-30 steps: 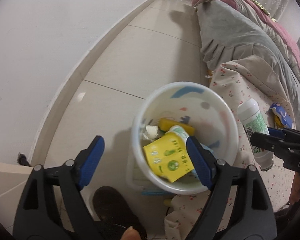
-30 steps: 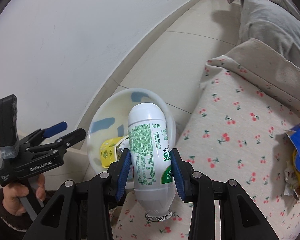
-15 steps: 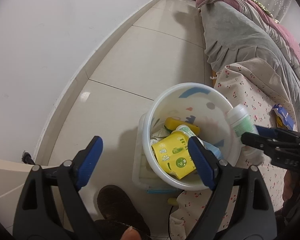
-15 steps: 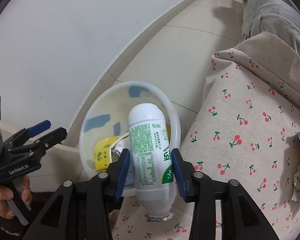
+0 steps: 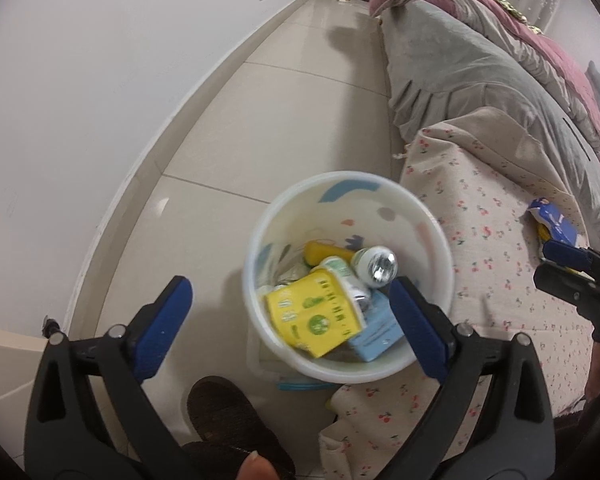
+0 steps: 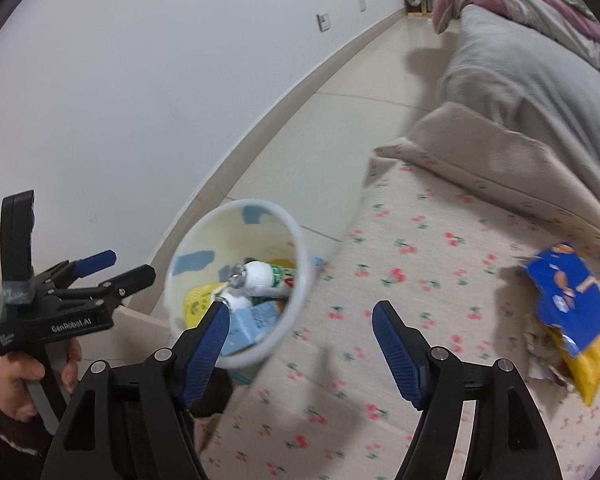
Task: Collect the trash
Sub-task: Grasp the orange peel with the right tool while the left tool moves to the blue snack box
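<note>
White waste bin [image 5: 428,216]: stands on the tiled floor [image 5: 284,120], touching the edge of the cherry-print bed cover [image 5: 496,248]; pale blue patches on its inner wall. All places below are given from this bin.

Contents of the bin:
- White bottle with green label [image 6: 266,279], lying on top of the heap, foil-capped neck [image 5: 380,269] turned up toward the left wrist camera.
- Yellow carton with green print [image 5: 314,318], at the near side.
- Pale blue box [image 5: 374,334], beside the carton, against the near wall.
- Yellow object [image 5: 322,250] toward the far side, partly buried; kind not clear.
- White crumpled scraps under the rest.

Outside the bin:
- Blue and yellow snack wrapper [image 6: 572,312], on the bed cover, well apart to the right.
- Grey blanket [image 5: 460,72] and pink quilt [image 5: 540,40], farther back on the bed.
- Dark slipper [image 5: 228,416], on the floor just beside the bin's near foot.

Left gripper [image 5: 288,320]: over the bin's near left side, jaws very wide and opening, nothing between them but the view of the rim.

Right gripper [image 6: 300,344]: over the bin's right edge and the bed cover, jaws opening, holding nothing.

Person's hand [image 6: 24,384], in a dark fleecy cuff, left of the bin, on the left gripper's handle.
</note>
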Demonstrator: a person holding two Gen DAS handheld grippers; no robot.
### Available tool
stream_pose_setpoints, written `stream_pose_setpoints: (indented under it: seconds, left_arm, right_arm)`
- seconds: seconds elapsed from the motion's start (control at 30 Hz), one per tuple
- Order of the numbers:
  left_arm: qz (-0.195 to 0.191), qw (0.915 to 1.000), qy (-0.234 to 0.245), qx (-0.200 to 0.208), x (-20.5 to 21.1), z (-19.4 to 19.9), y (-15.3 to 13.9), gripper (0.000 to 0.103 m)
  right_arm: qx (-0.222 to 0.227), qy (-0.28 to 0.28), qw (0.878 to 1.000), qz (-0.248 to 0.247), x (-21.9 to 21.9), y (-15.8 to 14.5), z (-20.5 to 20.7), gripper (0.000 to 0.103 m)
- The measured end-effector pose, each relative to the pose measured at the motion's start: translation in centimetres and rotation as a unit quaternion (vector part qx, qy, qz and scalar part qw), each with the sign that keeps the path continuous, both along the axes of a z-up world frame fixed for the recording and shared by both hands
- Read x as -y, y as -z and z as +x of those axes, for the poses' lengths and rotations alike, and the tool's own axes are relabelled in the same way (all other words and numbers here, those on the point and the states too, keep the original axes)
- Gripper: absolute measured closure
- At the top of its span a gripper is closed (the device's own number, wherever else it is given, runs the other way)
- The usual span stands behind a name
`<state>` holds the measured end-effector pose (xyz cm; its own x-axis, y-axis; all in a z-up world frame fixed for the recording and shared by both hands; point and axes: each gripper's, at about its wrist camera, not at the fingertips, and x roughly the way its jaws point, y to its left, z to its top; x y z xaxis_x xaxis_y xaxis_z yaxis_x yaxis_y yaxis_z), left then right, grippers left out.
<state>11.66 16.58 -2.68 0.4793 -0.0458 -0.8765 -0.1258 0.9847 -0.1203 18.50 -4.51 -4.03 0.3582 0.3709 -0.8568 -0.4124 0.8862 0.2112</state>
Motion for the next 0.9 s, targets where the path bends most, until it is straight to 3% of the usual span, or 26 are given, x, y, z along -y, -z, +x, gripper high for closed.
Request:
stream_pose_setpoints:
  seconds: [0.43,0.9]
  left_arm:
    - [-0.004,0.9993,0.034,0.014,5.4,0.8,-1.5,0.004]
    - [-0.007,0.9983,0.057,0.009,10.2,1.3,-1.5,0.004]
  right_arm:
    - [0.033,0.076,0.997,-0.009,9.3,-1.9,-1.8,0.024]
    - [0.026,0.168,0.985,-0.003,19.6,-2.9,-3.2,0.023]
